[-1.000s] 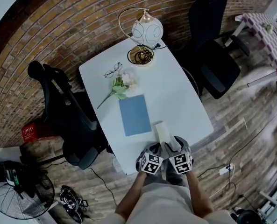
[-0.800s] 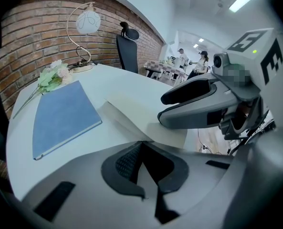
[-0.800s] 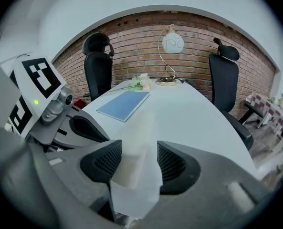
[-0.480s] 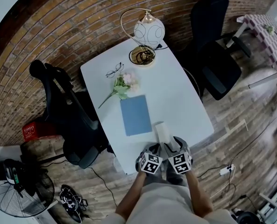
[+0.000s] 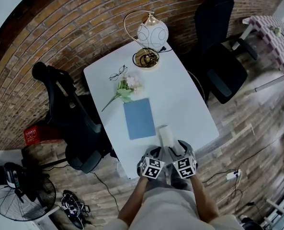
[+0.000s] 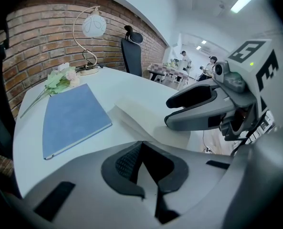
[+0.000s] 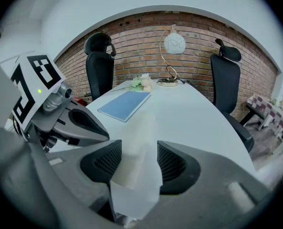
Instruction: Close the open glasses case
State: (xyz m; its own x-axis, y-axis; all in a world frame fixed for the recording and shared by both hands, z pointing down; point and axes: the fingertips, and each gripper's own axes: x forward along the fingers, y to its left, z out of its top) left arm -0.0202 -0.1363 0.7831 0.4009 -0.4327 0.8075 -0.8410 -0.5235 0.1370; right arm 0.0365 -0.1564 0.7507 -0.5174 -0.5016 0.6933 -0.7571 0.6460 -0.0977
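Head view: looks steeply down on a white rounded counter (image 5: 185, 99) set against a red brick wall (image 5: 84, 28). Finds at the far end a gold-armed desk lamp with a white globe shade (image 5: 151, 32). Nearer and to the left come a pair of thin dark-rimmed spectacles (image 5: 116, 73), a pale pink flower sprig with green leaves (image 5: 125, 87) and, close to the sprig, a flat blue rectangular notebook (image 5: 139, 118). Places the white oblong glasses case (image 5: 166, 135) at the near edge of the counter, right of the notebook and apart from it, its near end tucked under the grippers. Shows left gripper (image 5: 156, 151) and right gripper (image 5: 177, 146) side by side at that edge, marker cubes uppermost. Takes in one black office chair (image 5: 70, 119) left of the counter and another (image 5: 221, 61) to its right.

Left gripper view: shows its dark ribbed fingers (image 6: 124, 163) brought together at the tips, nothing between them, low over the counter. Has the case lying just ahead and to the right, with the right gripper's grey body over its near part.

Right gripper view: shows its black ribbed fingers (image 7: 108, 163) apart by the width of the case and set against its two sides. Has the case filling the gap and running forward along the counter. Cannot tell from any view whether the lid stands up or lies down. Catches the left gripper close by on the left.
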